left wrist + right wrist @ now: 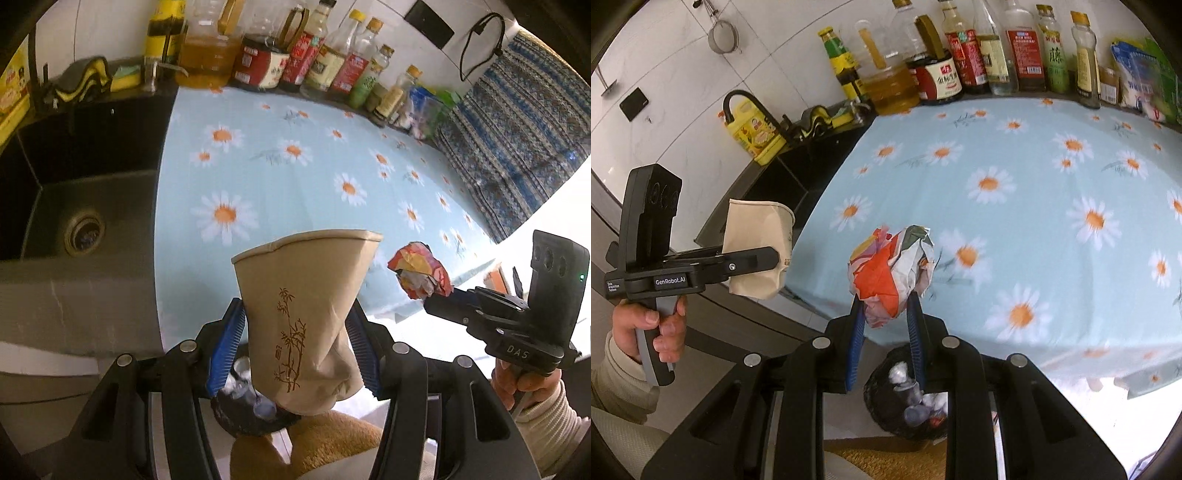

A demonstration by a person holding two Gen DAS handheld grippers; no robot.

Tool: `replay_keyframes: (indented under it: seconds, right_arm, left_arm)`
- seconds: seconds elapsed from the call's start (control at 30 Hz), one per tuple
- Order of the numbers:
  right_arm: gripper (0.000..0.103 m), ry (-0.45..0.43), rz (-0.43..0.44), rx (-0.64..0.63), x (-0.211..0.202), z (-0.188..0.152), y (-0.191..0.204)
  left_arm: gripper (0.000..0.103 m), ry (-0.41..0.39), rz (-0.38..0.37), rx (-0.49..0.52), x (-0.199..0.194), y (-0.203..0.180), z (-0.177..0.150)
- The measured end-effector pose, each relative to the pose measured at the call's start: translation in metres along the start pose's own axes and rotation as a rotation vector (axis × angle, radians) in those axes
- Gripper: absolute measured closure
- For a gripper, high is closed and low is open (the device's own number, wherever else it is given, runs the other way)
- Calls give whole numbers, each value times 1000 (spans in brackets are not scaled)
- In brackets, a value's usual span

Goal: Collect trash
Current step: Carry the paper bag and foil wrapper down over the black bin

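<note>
My left gripper [295,325] is shut on a crushed tan paper cup [303,314] printed with bamboo, held off the counter's front edge. The same cup [757,251] shows in the right wrist view, pinched in the left gripper [775,258]. My right gripper [886,310] is shut on a crumpled ball of orange, white and grey wrapper paper [890,269], seen also as the wrapper ball [421,273] at the tip of the right gripper [432,295]. Below both hangs a black-lined bin [905,395] holding white and grey scraps; the bin [251,410] sits partly hidden under the cup.
A daisy-print blue cloth [295,162] covers the counter. Oil and sauce bottles [960,62] line the back wall. A dark sink [74,206] lies to the left, with a yellow jug [753,129] behind it. A patterned blue fabric [517,140] hangs at right. A hand [653,325] grips the left handle.
</note>
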State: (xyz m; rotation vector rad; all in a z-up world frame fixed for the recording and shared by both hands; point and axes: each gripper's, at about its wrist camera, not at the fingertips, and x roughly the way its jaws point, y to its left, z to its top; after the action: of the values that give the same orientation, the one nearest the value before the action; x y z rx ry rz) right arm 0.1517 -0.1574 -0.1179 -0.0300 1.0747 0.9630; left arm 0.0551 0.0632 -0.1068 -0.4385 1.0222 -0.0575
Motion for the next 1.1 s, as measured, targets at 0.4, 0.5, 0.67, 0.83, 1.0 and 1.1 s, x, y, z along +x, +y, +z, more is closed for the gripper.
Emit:
replay_keyframes:
  seconds: [0.4,0.5,0.67,0.83,1.0,1.1]
  right_arm:
    - [78,65,-7,44,16,-45,21]
    - [78,102,-18,48,23,-56,21]
    - [78,145,-13,62,33,-69,15]
    - [78,192,5,81,45,-84,7]
    - [78,214,15,87,57,-95,2]
    - [78,238,20,104,66,-100,-1]
  left_arm:
    - [49,87,-34,54,5,-1,-45]
    - [49,123,-33,57,12,-2,-56]
    - [49,170,-26,48,26,1,-75]
    - [49,232,-14,23,48,5,-96]
    - [49,287,-6,10,67,10,-115]
    - [49,311,-2,-10,79,15,-123]
